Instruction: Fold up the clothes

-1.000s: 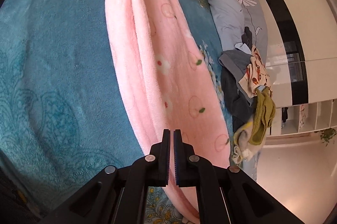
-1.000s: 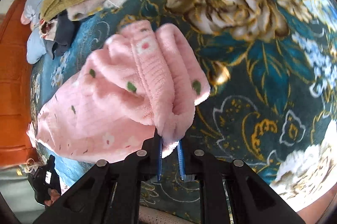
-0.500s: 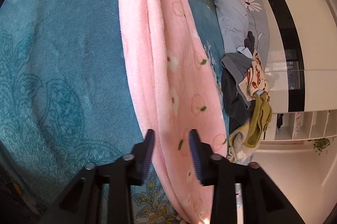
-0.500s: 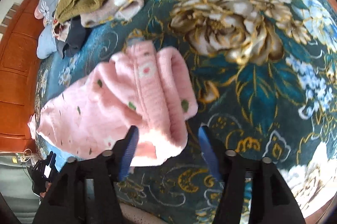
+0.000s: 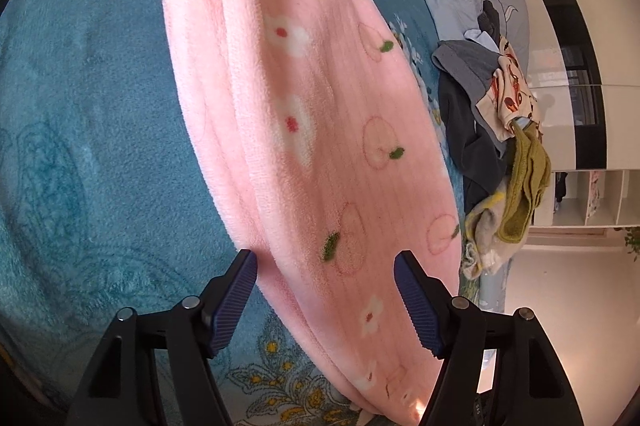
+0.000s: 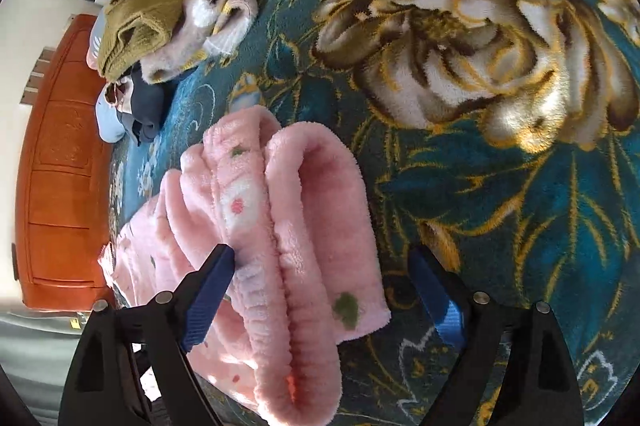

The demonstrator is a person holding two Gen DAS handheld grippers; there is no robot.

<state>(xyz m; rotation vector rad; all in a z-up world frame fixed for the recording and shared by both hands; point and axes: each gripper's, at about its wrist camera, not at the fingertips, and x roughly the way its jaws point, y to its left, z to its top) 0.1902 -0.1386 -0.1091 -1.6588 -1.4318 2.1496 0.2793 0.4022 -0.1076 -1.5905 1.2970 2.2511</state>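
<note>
Teal bedspread (image 5: 80, 85): pink fleece (image 5: 304, 113) between spread left claw (image 5: 325, 300)

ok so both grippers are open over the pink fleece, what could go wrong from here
The pink fleece lies as a long loose fold on the blanket, so its thick layers may spring apart. At the right gripper the rolled end looks bulky, and a regrip might catch only some layers.

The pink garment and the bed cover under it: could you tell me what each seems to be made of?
The pink garment looks like soft fleece, matt and fuzzy, with faint ribbed lines and printed flowers. The bed cover appears to be thick plush, probably synthetic: its floral pile stands in tufts and catches a slight sheen.
</note>
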